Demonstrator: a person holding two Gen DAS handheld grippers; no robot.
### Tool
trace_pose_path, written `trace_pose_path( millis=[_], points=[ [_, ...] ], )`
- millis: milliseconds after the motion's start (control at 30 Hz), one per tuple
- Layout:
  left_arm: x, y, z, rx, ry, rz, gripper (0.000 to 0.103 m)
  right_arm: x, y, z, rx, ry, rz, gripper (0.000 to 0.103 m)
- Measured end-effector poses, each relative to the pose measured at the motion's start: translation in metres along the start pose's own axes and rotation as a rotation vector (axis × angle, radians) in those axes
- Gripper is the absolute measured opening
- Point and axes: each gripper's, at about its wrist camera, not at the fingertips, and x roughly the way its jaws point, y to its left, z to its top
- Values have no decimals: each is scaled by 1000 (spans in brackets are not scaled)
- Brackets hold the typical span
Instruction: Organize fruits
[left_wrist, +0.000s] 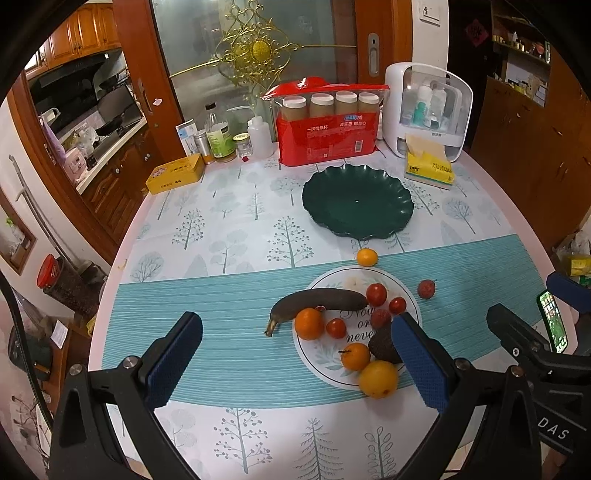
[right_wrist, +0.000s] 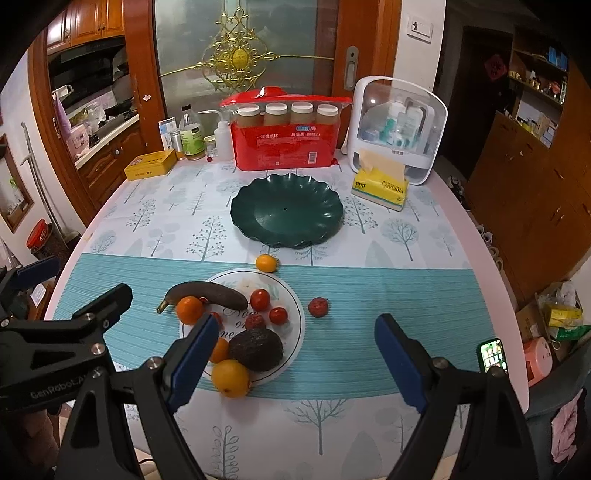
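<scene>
Left gripper (left_wrist: 295, 363) and right gripper (right_wrist: 295, 363) both spread, holding nothing, above near table edge. Fruits piled on white plate (right_wrist: 295, 314); green dish (right_wrist: 288, 214) sits farther back.

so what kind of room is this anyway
Most likely a home dining area beside a kitchen: a round table with a tree-print cloth holds a scalloped dark green plate and a white plate of fruit, and wooden kitchen cabinets show through the doorway.
</scene>
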Motion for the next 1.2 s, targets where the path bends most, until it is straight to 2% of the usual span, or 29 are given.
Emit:
trace_pose_path(
  millis=[300, 433, 467, 667, 933, 1200],
  points=[
    [2, 10, -3, -31, -2, -56, 102, -1, -1, 1, 18, 5, -10, 87],
    [3, 12, 0, -43, 29, -80, 102, 1, -1, 2, 24, 12, -16, 87],
    [4, 11, 1, -68, 64, -119, 102, 1, -1, 3, 24, 14, -17, 87],
    [5, 16, 1, -78, 70, -141, 102, 3, 4, 2, 21, 24, -31, 87],
    [11, 24, -4, -40, 27, -116, 102, 6, 11, -2, 29, 39, -42, 87],
    [22, 33, -14, -38, 38, -163, 102, 11, 21, -11, 38, 66, -65, 87]
  ],
)
